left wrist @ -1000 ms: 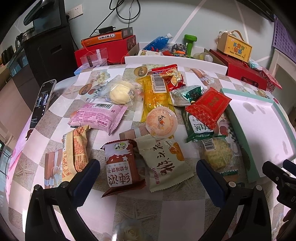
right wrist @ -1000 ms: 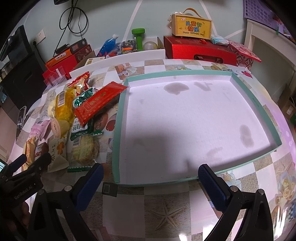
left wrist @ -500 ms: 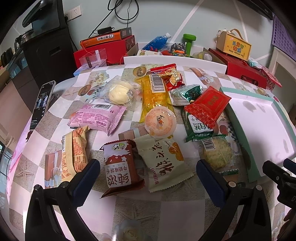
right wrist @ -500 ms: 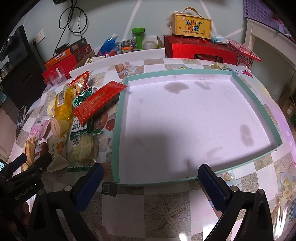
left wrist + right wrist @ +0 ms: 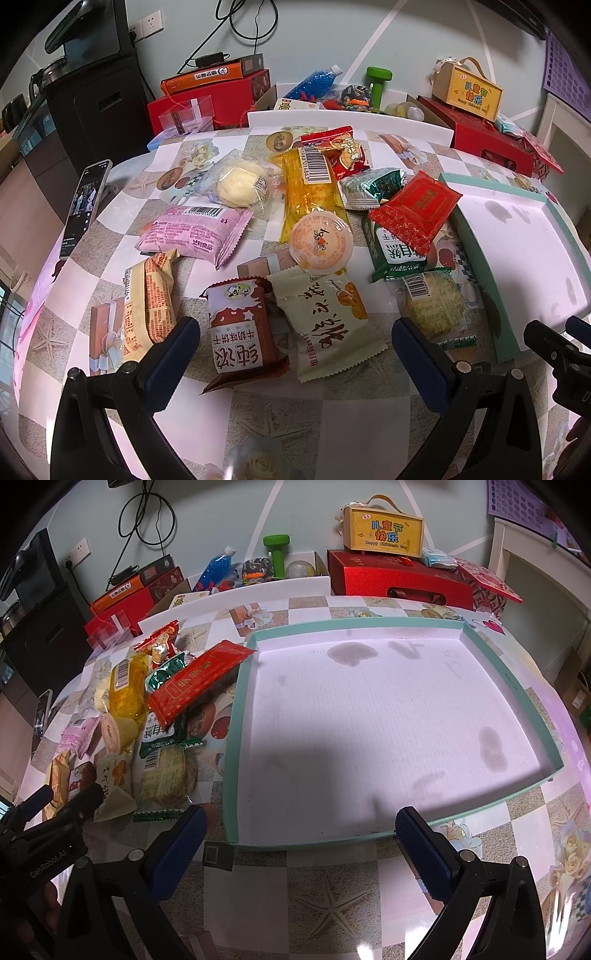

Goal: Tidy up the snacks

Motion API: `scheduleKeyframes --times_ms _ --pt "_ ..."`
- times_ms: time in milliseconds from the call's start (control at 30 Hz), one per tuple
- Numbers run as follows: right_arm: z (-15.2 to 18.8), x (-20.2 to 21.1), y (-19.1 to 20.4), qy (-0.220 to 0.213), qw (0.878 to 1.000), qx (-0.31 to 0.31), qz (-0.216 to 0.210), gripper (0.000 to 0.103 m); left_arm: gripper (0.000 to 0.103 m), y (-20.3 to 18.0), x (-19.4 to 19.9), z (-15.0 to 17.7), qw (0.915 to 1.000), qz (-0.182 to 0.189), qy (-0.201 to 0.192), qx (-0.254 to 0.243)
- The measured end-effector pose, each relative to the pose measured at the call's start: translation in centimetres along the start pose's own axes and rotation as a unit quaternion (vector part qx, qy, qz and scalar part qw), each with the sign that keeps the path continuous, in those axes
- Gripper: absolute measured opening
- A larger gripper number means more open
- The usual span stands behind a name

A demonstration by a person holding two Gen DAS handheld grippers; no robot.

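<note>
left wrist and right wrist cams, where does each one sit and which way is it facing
Left wrist: on the left gripper, low over the table, facing the snack pile; its open fingers show, the right gripper at the right edge.
Right wrist: on the right gripper, facing the empty teal tray; its open fingers show.
Shared: tray, red packet, yellow gift box.

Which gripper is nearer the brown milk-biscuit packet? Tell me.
Left. The left gripper is open right over the brown milk-biscuit packet; the right gripper hangs open at the teal tray's near edge.
</note>
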State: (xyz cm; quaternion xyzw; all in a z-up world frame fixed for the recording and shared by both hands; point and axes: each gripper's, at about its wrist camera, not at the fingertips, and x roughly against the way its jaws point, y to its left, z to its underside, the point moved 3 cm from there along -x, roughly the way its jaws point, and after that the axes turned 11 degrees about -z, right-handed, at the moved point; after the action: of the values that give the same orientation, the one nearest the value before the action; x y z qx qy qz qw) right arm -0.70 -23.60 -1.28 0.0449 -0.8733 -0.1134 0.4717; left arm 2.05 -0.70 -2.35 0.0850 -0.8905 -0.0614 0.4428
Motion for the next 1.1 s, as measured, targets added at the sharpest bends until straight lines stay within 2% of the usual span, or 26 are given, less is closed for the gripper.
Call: scheduleKeyframes --times_ms 367,500,600,733,867,1100 --pt "-0.1 0.0 0.2 -0.002 1.0 0.004 0.0 0.103 0.103 0.3 0.4 -0.2 0.9999 0.014 0.003 0.009" --pt "-0.8 1.2 1.4 -0.038 0.999 0.021 -0.013 0.103 0.103 1.3 0.8 -0.6 0.9997 0.012 -0.002 0.02" --pt "-1.4 1.8 2.7 -0.064 0.997 0.033 -0.033 0.103 0.103 2.7 1.2 -1.1 0.9984 0.035 -0.005 0.045" --pt "-1.8 1.2 5.6 -0.071 0.993 0.072 -0.056 0.103 0.103 4.8 1.3 -1.4 0.9968 0.043 -0.011 0.067" --pt "-1.6 -0.1 7.8 -0.066 0.991 0.092 -0.075 0.103 0.103 7.0 0.9 -1.4 0.9957 0.024 -0.021 0.087" --pt "-0.8 -2.8 10.1 -0.035 0.99 0.105 -0.086 0.102 0.103 10.5 -0.7 -0.9 0.9902 0.019 -0.014 0.138"
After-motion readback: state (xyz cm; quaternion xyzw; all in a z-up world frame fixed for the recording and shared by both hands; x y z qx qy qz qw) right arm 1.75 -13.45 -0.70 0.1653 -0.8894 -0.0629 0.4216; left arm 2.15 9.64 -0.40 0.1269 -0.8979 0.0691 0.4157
